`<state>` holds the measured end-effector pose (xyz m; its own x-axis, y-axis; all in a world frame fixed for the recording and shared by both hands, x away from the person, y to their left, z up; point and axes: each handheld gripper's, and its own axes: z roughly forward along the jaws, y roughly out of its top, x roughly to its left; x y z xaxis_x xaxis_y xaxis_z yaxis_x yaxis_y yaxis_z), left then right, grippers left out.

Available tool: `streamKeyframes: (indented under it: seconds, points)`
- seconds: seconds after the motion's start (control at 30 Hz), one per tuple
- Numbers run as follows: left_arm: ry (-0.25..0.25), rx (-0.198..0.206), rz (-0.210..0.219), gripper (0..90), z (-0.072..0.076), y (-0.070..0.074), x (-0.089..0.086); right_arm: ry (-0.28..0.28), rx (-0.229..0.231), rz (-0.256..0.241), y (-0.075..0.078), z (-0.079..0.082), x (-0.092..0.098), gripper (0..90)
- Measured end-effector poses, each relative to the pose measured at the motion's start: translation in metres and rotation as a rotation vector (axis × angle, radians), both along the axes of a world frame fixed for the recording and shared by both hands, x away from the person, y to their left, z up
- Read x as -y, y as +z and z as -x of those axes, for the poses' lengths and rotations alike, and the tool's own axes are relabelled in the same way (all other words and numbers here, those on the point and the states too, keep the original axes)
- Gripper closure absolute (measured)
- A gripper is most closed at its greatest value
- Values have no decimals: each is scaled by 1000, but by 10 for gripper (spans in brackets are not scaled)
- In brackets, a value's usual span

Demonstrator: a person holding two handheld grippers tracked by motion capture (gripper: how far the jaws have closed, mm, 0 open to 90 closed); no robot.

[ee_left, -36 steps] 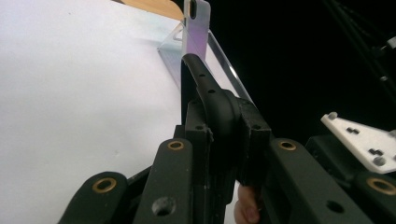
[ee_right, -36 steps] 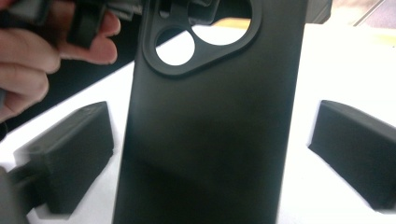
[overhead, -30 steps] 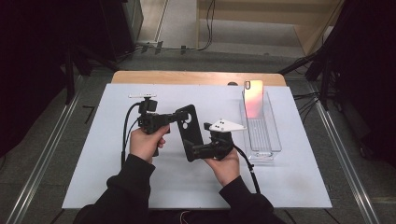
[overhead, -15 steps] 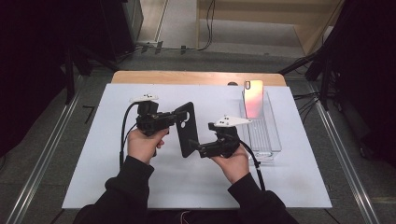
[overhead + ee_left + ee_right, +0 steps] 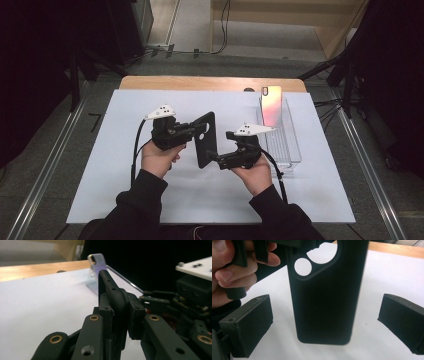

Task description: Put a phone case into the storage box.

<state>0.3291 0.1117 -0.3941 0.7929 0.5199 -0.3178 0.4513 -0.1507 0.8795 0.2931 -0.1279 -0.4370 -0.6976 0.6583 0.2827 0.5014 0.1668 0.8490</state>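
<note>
The phone case stood between the left gripper and right gripper; the tray lay beyond the right gripper.

Pink-backed phone upright in clear tray, white table sheet.

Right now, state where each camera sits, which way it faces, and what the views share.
High view: above the person's side, looking forward and down at the table; forearms, both hands.
Left gripper view: rides the left gripper, looking along the black phone case it clamps.
Right gripper view: rides the right gripper, open, facing the case's back; the left hand.
All share the case.
</note>
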Motion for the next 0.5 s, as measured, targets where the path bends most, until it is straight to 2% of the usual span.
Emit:
streamKeyframes:
  seconds: [0.07,0.13,0.23,0.5]
  points:
    - [-2,15,-7,782,2,-1,2,10,4,-4,-1,0,-1,0]
    - [-5,10,-1,782,3,-2,3,14,23,-16,-2,0,-2,0]
    - [-8,-9,2,782,3,-4,5,13,25,-15,-1,0,-2,0]
    - [-17,-21,-5,782,9,-9,14,-6,0,-6,-2,-2,-1,0]
